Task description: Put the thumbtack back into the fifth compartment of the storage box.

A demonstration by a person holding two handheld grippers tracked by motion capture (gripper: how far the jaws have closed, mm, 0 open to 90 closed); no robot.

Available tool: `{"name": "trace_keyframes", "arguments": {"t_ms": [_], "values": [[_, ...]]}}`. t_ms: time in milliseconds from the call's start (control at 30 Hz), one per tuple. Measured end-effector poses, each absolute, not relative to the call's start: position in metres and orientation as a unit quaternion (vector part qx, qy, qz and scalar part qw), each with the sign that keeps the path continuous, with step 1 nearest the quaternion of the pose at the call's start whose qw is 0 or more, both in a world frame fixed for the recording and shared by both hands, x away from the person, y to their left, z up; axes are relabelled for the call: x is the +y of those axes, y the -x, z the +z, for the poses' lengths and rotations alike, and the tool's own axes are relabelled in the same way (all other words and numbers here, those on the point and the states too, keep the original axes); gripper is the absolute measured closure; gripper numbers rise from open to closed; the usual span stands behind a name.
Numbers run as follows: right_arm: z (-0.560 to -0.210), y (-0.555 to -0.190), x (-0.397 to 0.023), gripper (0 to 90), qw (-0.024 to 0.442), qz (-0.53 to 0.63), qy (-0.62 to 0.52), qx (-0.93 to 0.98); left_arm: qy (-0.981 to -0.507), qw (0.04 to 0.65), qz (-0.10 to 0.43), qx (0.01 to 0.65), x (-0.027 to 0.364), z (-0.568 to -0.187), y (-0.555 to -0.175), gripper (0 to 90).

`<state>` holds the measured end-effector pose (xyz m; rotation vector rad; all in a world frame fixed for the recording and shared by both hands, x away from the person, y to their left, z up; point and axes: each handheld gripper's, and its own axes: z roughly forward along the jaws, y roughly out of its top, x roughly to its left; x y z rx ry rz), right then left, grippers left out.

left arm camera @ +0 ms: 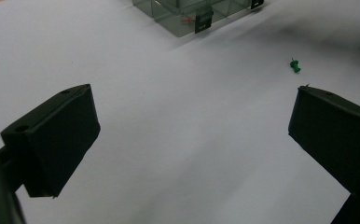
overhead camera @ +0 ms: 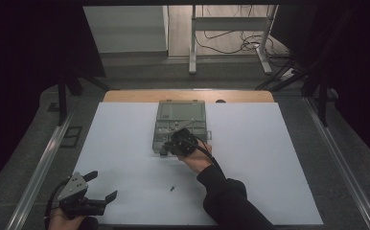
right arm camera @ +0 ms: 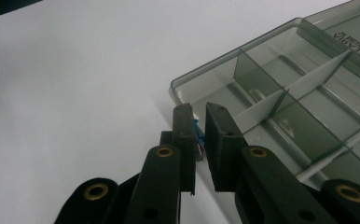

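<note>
My right gripper is clenched on a small blue pin, which sits pinched between the two black jaws with only a sliver of blue showing in the narrow gap. In the right gripper view, the jaws hang at the near corner of a clear grey compartment box, with the pin just over that corner's rim; the box's dividers and cells stretch away ahead and to the right of the jaws. From the high view I see the same gripper over the box's near edge, my hand and dark sleeve behind it.

My left gripper is released, jaws spread wide with nothing but the white sheet between them. It hovers low over the table's near left part, well apart from the right one. Ahead of it and just beyond its right jaw lies a green push pin on its side on the sheet; farther ahead is the box's front wall with its dark latches. In the high view that loose pin lies on the white sheet between the two grippers, nearer me than the box.
</note>
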<state>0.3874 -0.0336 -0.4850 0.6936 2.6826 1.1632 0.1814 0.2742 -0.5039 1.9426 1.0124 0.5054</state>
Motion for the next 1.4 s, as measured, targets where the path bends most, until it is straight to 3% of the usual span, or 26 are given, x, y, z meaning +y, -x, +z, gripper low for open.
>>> {"name": "trace_keyframes", "arguments": {"t_ms": [667, 1000, 1233, 1400], "values": [[-0.491, -0.406, -0.013, 81.5, 0.086, 0.368, -0.235, 0.895, -0.784, 0.428, 0.203, 0.400, 0.273, -0.504, -0.181, 2.1], [-0.488, -0.405, -0.015, 69.7, 0.071, 0.363, -0.243, 0.897, -0.784, 0.428, 0.205, 0.401, 0.272, -0.504, -0.181, 2.1], [-0.478, -0.391, -0.020, 52.3, 0.070, 0.355, -0.227, 0.904, -0.784, 0.427, 0.206, 0.400, 0.272, -0.504, -0.181, 2.1], [-0.474, -0.382, -0.025, 46.2, 0.076, 0.353, -0.219, 0.906, -0.785, 0.426, 0.206, 0.400, 0.272, -0.504, -0.181, 2.1]]}}
